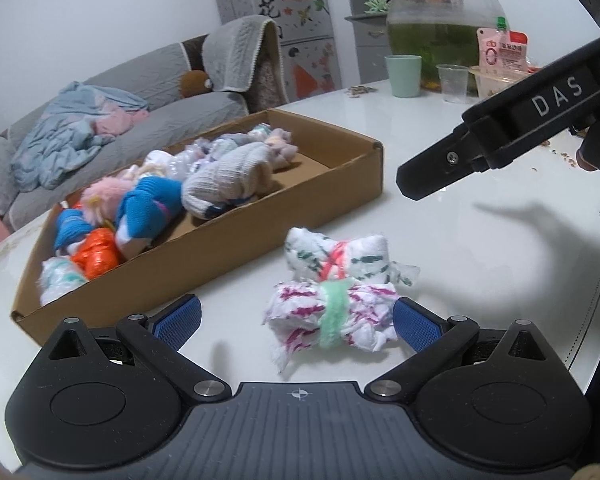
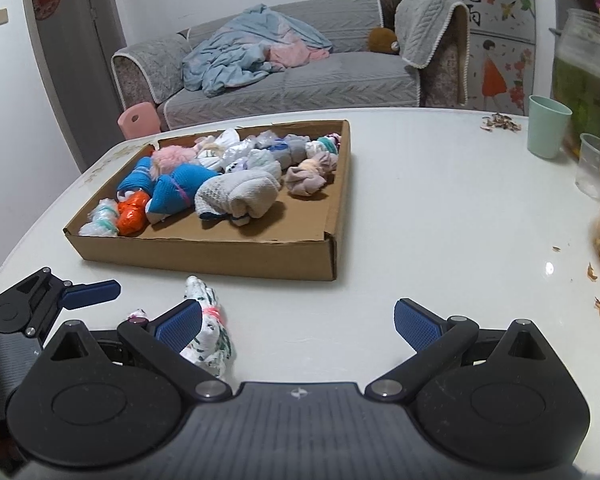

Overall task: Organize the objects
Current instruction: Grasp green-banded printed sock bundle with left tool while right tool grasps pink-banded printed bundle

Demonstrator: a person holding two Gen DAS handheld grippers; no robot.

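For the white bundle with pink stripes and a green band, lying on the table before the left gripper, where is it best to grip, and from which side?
Probably at the green band around the middle of the pink-striped bundle, its narrowest part. The open left gripper already faces it, so come straight forward and low. The green-striped bundle touches it behind, so avoid reaching too deep.

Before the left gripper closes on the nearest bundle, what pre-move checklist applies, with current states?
1. Left gripper open: ok.
2. Pink-striped bundle between its fingers: ok, though off-centre toward the right finger.
3. Green-striped bundle clear of the grasp: not ok, it touches the target.
4. Right gripper open, holding nothing: ok.
5. Free space in the cardboard box: ok, bare floor at the near side.
6. Band tightness: cannot tell.
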